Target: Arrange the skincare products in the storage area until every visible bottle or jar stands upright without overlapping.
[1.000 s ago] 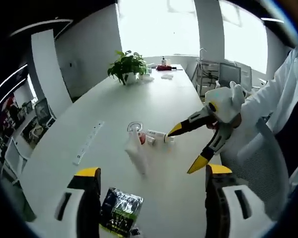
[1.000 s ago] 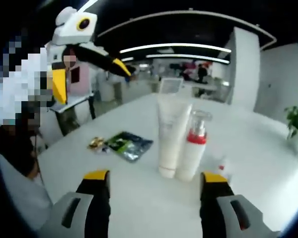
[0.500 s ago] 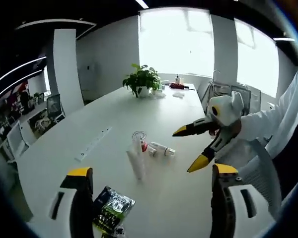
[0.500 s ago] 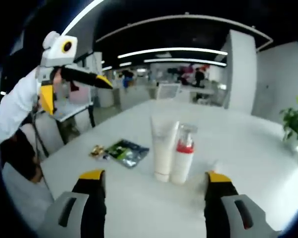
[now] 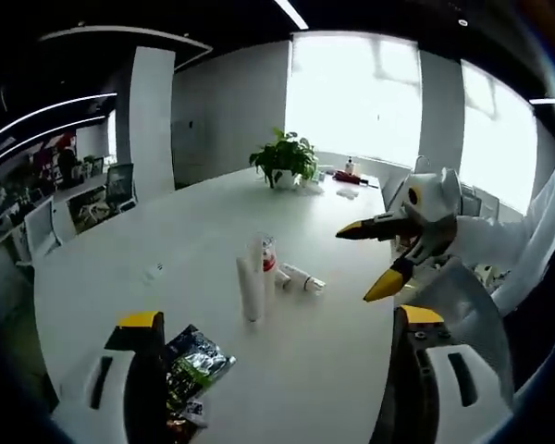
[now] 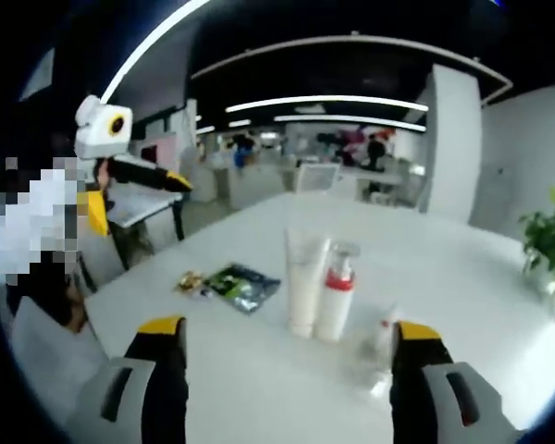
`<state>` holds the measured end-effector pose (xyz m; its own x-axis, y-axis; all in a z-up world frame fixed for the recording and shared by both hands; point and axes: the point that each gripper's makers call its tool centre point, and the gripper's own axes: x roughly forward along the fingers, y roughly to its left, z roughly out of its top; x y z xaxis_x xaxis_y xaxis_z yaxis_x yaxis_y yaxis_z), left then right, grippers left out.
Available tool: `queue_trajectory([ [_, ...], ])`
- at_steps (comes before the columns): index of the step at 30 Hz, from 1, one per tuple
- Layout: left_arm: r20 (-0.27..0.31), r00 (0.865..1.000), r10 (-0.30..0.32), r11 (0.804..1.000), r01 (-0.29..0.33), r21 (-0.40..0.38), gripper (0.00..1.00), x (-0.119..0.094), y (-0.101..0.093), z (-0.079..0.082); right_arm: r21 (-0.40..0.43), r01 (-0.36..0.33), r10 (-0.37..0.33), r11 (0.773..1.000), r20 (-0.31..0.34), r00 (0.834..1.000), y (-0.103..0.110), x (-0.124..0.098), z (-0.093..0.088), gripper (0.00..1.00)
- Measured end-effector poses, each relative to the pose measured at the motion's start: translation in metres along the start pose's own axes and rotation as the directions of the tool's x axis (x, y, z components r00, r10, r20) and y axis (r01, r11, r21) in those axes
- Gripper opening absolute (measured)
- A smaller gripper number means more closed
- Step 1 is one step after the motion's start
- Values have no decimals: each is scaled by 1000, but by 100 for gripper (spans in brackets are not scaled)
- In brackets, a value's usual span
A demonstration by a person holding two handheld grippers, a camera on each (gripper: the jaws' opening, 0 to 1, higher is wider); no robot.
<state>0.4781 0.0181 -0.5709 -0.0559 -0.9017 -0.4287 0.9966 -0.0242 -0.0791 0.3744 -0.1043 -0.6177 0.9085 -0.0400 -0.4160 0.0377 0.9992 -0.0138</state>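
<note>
- Both of my grippers have pulled back from the products over the last second — in both views the group now sits smaller and further out ahead of my jaws than before.
- Left gripper (image 5: 276, 328): jaws wide apart, nothing between them. The white tube (image 5: 250, 289) and the red-collared pump bottle (image 5: 267, 264) stand upright straight ahead, between the lines of my two fingers and well beyond the tips.
- Right gripper (image 6: 290, 340): also fully spread, nothing held. Tube (image 6: 302, 282) and pump bottle (image 6: 335, 293) stand side by side, touching or nearly so, just beyond and between my fingertips.
- One small clear bottle (image 5: 302, 278) lies on its side, ahead and toward my right finger in the left gripper view; in the right gripper view it is the blurred clear item (image 6: 381, 340) just inside my right finger.
- A dark sachet (image 5: 192, 359) lies flat beside my left finger in the left gripper view, with a small gold-wrapped item (image 6: 187, 280) next to it in the right gripper view.
- Reading — two products are upright and released, hence the retreat. The lying bottle is not yet stood up, so the task is not finished.
- Likely next: right gripper, being nearest, to close on the lying bottle and set it upright clear of the other two.
</note>
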Motion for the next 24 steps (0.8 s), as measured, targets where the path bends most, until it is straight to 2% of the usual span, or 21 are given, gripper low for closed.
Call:
queue_trajectory([
  [3,-19,1000,6,1000,-6,-19,99,-1,-4,-11,10,-5,6,1000,-14,1000,1,-5,-7,94],
  [6,-14,1000,13,1000,-13,-26,99,-3,-7,-16,24,-2,2,1000,-23,1000,-1,-13,-13,96],
  [15,55,998,6,992,1,-129,99,-4,-16,-23,49,36,-33,998,-53,998,-10,-32,-30,96],
  [17,50,999,-2,989,9,-145,99,-3,-20,-27,50,41,-38,998,-53,998,-11,-35,-33,96],
  [19,38,999,-2,989,8,-151,99,-3,-23,-31,59,33,-29,998,-60,998,-11,-35,-36,96],
  [24,57,998,13,987,-4,-160,99,-4,-26,-32,53,15,-12,998,-65,998,-16,-28,-37,97],
])
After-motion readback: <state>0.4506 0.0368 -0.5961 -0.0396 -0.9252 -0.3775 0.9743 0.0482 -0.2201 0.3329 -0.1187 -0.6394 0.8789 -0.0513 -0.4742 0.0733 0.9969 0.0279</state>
